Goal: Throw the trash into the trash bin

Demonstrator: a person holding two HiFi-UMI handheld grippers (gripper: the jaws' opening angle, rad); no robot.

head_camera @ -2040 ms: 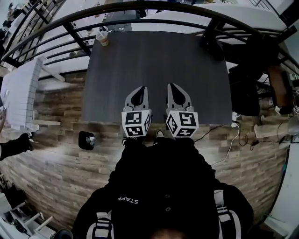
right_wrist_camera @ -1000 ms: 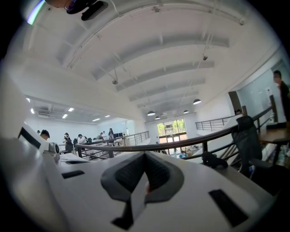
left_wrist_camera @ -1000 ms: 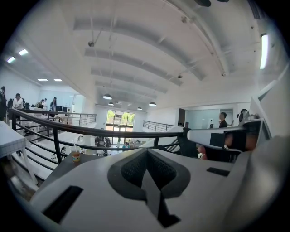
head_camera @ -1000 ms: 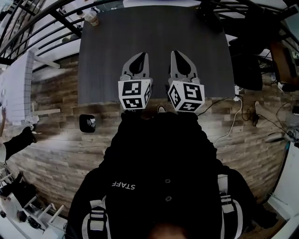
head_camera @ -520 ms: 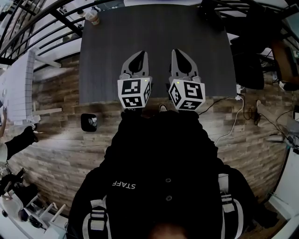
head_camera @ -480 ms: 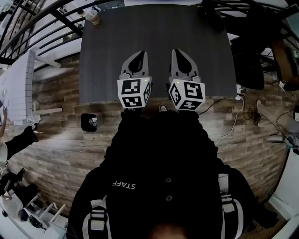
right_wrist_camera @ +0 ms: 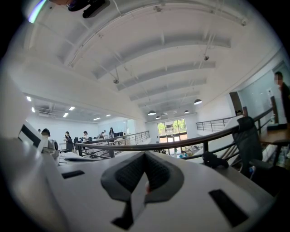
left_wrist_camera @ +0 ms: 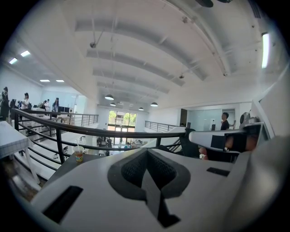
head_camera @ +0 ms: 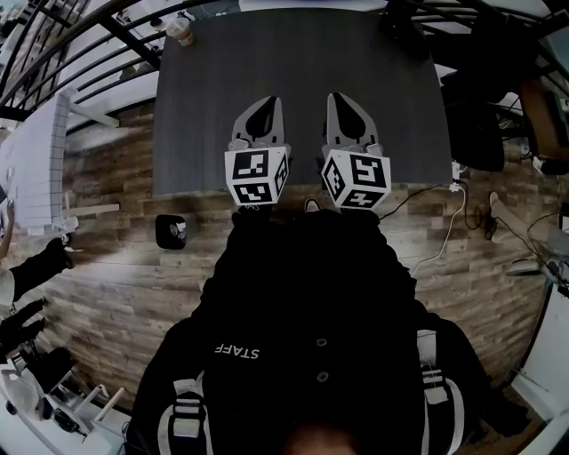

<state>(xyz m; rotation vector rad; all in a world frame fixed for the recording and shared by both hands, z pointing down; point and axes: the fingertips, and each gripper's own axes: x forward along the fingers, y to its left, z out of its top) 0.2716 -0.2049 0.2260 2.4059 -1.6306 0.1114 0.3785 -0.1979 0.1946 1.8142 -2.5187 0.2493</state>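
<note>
The only trash in sight is a drink cup (head_camera: 181, 31) with a straw, standing upright at the far left corner of the dark surface (head_camera: 373, 107), just in front of the railing (head_camera: 89, 35). In the left gripper view the cup (left_wrist_camera: 79, 154) looks pale and thin-walled, with something orange low down, perhaps leftover drink or a label.

It probably weighs little and dents easily, so a hard squeeze would likely buckle the wall or pop the lid. If there is liquid inside, tipping it could spill. The safest hold looks like the middle of the body, below the rim and clear of the straw, with the cup kept upright while it is carried.

The left gripper (head_camera: 265, 101) and the right gripper (head_camera: 343, 98) hang side by side over the near edge of the surface, well apart from the cup. Each has its jaws pressed together with nothing between them. Either would have to open before closing on the cup.

A dark lump (head_camera: 397, 19) sits at the far right corner of the surface. On the wooden floor to the person's left stands a small dark container (head_camera: 170, 233), which may be the bin, though it is too small to tell.
</note>
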